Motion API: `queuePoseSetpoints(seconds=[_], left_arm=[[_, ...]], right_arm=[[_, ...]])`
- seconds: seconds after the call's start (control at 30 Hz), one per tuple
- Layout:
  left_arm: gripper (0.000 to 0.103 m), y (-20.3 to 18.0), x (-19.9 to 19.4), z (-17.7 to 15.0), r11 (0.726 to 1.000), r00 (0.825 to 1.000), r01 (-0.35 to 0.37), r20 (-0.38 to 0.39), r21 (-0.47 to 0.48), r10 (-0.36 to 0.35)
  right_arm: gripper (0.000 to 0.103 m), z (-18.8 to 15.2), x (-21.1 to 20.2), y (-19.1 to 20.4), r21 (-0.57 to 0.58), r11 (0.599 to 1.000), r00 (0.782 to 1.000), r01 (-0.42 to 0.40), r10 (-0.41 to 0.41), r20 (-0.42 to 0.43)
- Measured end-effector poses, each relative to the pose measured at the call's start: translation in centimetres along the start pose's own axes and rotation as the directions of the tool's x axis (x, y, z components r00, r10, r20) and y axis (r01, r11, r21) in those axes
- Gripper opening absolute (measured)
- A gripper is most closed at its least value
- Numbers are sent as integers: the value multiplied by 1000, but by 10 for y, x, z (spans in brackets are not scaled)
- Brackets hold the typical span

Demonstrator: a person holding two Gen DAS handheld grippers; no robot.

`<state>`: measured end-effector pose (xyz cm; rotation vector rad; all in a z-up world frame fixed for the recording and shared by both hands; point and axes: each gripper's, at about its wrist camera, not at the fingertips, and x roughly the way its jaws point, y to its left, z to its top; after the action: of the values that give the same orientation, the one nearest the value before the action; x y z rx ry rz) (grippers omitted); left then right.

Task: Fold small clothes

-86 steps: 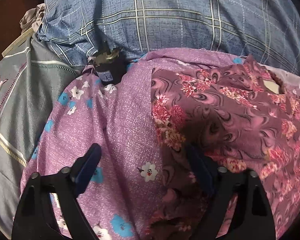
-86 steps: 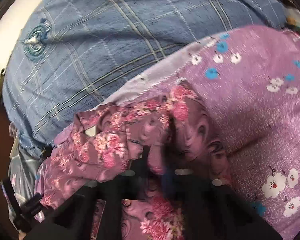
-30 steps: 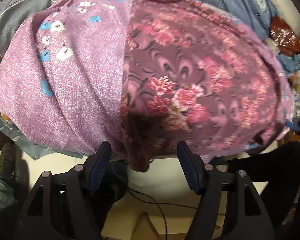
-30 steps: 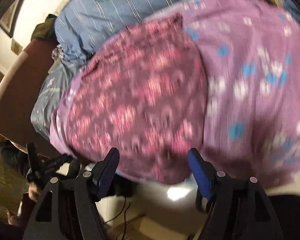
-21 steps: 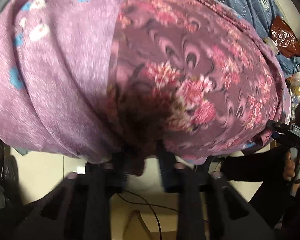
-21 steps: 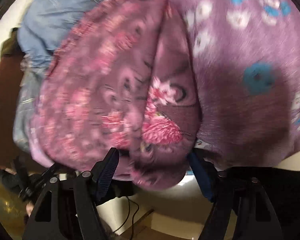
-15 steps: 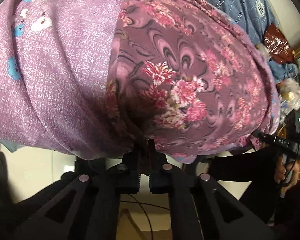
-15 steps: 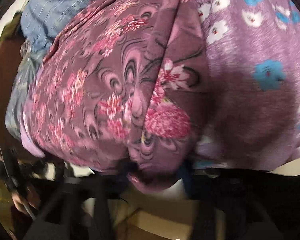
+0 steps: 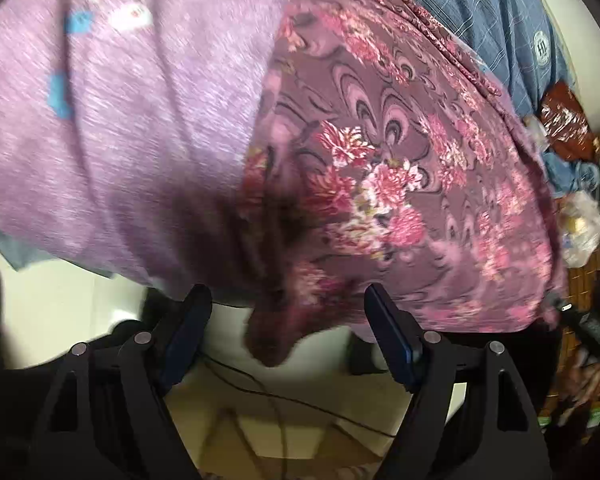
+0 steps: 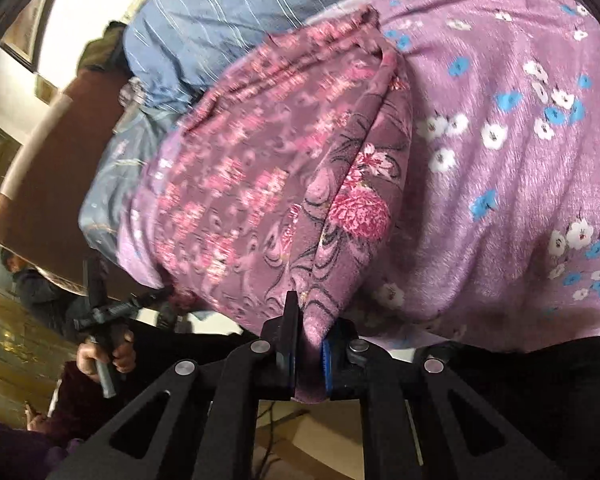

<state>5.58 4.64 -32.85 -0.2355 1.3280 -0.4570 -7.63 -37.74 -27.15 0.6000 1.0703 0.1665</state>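
Note:
A maroon floral garment (image 9: 400, 168) lies spread on a purple flowered sheet (image 9: 132, 112), with one corner hanging over the near edge of the bed. My left gripper (image 9: 286, 312) is open and the hanging corner sits loose between its fingers. In the right wrist view the same garment (image 10: 260, 184) shows a raised fold. My right gripper (image 10: 310, 344) is shut on the garment's near edge, and cloth fills the gap between its pads. The left gripper's handle, in a hand, shows low at the left of that view (image 10: 104, 312).
A blue checked blanket (image 9: 480, 12) lies beyond the garment and shows in the right wrist view (image 10: 228, 16). Bags and clutter (image 9: 576, 216) sit at the right. A cable (image 9: 300, 400) runs on the pale floor below the bed edge. A brown headboard (image 10: 52, 176) stands left.
My left gripper was shut on the hanging corner half a second ago and has opened, letting it go. My right gripper, open a second ago, has shut on the garment's edge.

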Motion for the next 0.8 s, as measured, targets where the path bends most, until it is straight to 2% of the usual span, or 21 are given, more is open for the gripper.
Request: queuePoseSetpoints(seconds=[0.07,0.1,0.13,0.17,0.23,0.4,0.53,0.67,0.73,0.8], left_arm=[[74,-2,8,1,999,999,-39,-3,12,39],[48,-1,16,1,997,997,-72,-28,15,72],[13,0,23,1,997,995,-74,-62,7,75],[7,3,29,0,998,993,-57,-100,-15,55],[4,2,27,-1,999,995,-42,-90,-17,41],[3,-10,-2,-8,999,998,11,-58,46,-8],[3,-18,-43,-10,991,994,105,-28,81,-103],[3,-29,-91,7,973,979,201,17,114,-204],[3,-33,-115,20,957,962,261,49,127,-269],[3,-33,-132,35,948,951,289,74,131,-300]], right_arm=[[8,-1,11,-3,29,1000,1000,10,-9,-24],[8,-2,14,-5,39,999,999,14,-13,-29],[8,-3,15,-6,45,999,999,16,-15,-32],[8,-3,16,-6,47,999,999,17,-15,-31],[8,-3,11,-6,43,999,1000,12,-11,-23],[8,4,-14,-2,28,999,1000,-28,28,11],[8,16,-39,10,-8,997,996,-76,76,50],[8,33,-56,13,1,983,979,-182,181,97],[8,44,-59,10,24,971,965,-236,231,127],[8,58,-60,8,40,964,955,-263,255,150]])
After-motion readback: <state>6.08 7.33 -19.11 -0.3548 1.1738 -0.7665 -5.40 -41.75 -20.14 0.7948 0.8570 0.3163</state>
